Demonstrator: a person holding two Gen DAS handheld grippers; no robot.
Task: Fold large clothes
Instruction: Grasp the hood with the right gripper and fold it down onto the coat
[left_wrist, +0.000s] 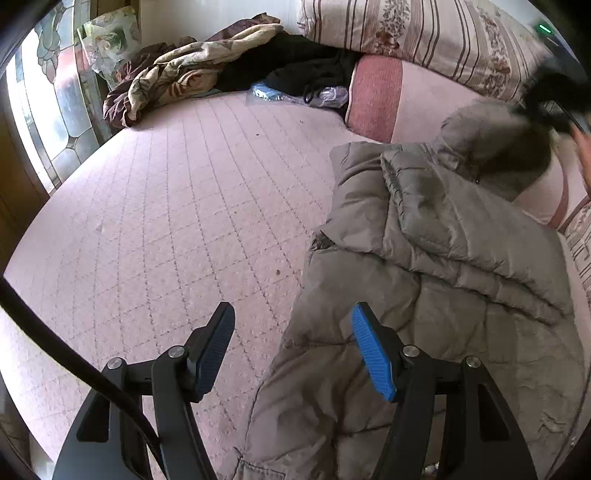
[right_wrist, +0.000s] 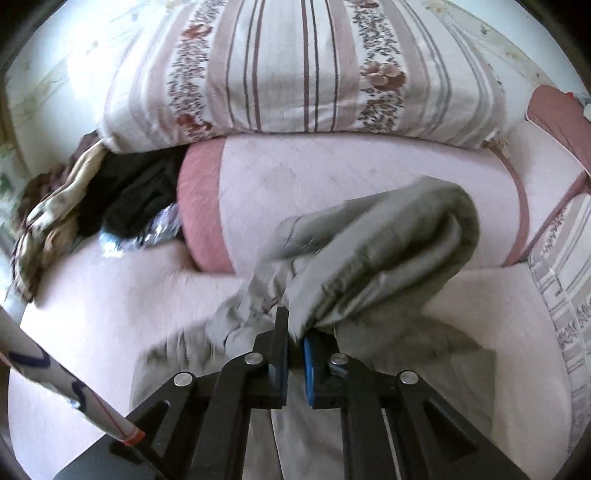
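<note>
1. I am working over a wide bed covered in pale pink fabric quilted in a diamond grid; the surface is lying flat and slightly pilled.
2. A large striped duvet, printed with floral bands, is sitting folded at the head of the bed, resting on top of a pink bolster with a darker rose end.
3. The grey padded jacket is lying along the right side of the bed, its quilted shell puffy, creased and faintly glossy; one part is folding over the body and its upper end is reaching the bolster.
4. A rumpled beige-and-maroon blanket is bunching in the far left corner, with black clothing and a crinkled clear plastic bag just beside it, well apart from the jacket.
5. My right gripper is pinching a bunched fold of the jacket between its nearly meeting jaws, and the fabric is rising in a rounded hump ahead of it; this view is blurring.
6. My left gripper is standing about half open and gripping nothing: the blue-padded finger is hovering over the jacket's lower edge, the other over bare bed.
7. A black cable is crossing the lower left of the left view.
</note>
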